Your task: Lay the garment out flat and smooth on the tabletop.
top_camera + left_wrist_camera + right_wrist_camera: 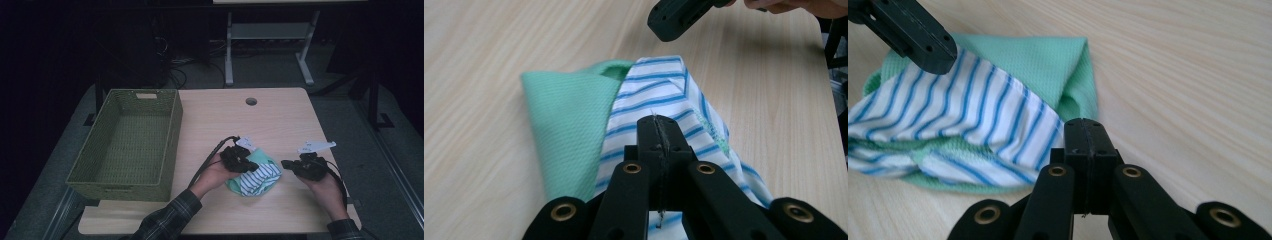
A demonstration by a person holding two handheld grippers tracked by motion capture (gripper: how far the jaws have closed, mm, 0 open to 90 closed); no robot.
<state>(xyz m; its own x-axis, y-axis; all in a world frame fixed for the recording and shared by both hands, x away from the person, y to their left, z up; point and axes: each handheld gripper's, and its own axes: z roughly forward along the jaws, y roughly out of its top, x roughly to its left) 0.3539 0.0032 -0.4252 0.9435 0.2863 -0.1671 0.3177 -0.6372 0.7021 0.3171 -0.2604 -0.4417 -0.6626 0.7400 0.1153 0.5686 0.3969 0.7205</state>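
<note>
Both closed hand-held grippers [251, 162] [285, 163] flank the cloth [256, 179], whose folds stay hidden.

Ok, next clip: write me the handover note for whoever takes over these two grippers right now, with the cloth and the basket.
Left gripper: jaws shut, resting over the striped part of the folded cloth; whether fabric is pinched between the pads cannot be told.
Right gripper: jaws shut, nothing between them, tip at the cloth's edge on the table.
Cloth: green with a white and blue striped part, bundled on the table between the two grippers.
Green woven basket: at the table's left side, nothing in it.
Done: cloth appears folded into a bundle.
Left, probably: lift the cloth and place it in the basket.
</note>
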